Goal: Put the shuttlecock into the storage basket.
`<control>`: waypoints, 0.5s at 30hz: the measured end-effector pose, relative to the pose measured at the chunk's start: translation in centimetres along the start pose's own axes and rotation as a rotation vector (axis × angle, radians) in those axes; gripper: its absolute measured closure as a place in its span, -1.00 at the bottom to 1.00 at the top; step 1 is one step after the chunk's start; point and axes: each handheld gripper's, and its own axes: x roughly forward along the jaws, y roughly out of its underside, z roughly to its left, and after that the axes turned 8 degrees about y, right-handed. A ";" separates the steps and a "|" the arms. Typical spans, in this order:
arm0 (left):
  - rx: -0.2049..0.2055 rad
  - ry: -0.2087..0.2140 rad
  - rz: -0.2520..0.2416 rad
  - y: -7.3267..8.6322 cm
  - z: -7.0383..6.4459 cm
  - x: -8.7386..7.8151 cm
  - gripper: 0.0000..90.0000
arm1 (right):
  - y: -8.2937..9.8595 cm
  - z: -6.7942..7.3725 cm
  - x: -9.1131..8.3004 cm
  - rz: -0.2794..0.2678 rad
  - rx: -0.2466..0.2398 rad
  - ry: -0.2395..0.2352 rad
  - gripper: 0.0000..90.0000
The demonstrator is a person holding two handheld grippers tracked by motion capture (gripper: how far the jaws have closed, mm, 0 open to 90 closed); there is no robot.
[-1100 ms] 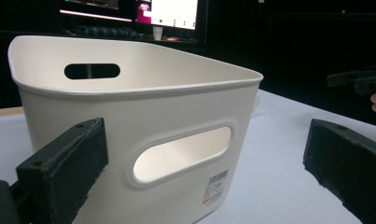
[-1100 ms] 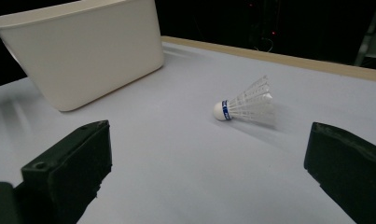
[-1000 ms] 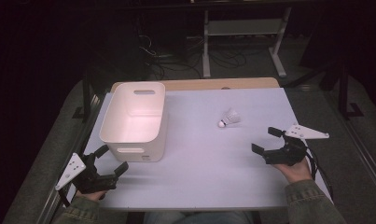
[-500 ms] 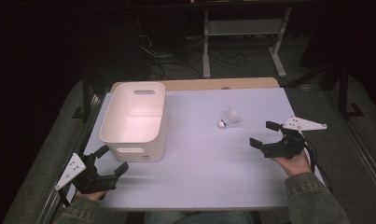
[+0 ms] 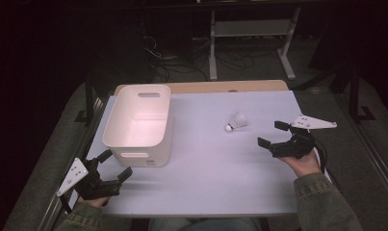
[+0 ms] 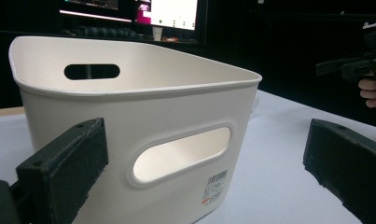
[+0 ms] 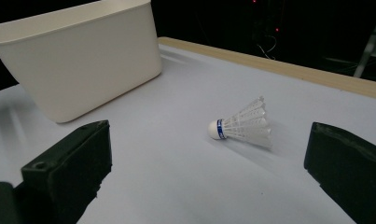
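Jaws spread wide and holding nothing are seen on both grippers in the high view: the left gripper (image 5: 112, 169) rests at the near left corner of the pale lilac counter (image 5: 206, 183), just short of the white plastic bin with slot handles (image 5: 138, 126), while the right gripper (image 5: 273, 134) hovers at the right side, pointed toward the white feathered shuttlecock with a blue band (image 5: 236, 121). That shuttlecock lies on its side on the counter, between the bin and the right gripper, touched by neither.

In the left gripper view, the bin (image 6: 143, 126) is seen close ahead between the parted black jaws, its near handle slot and a barcode label facing the camera; the other hand with its gripper is glimpsed at the far right.

In the right gripper view, the shuttlecock (image 7: 244, 125) is framed between the open jaws, cork toward the bin (image 7: 78, 60), well apart from it.

Nothing is judged to be done yet: the shuttlecock remains to be grasped, lifted and, presumably, dropped into the bin.
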 end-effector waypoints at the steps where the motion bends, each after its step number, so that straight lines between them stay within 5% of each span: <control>1: 0.002 0.000 0.001 0.0 0.0 0.0 -1.00 | 0.0 -0.1 0.1 0.007 0.004 -0.003 -0.99; 15: -0.001 -0.009 0.000 0.0 0.0 -0.1 -1.00 | -1.2 -0.1 1.4 0.042 -0.026 -0.006 -0.99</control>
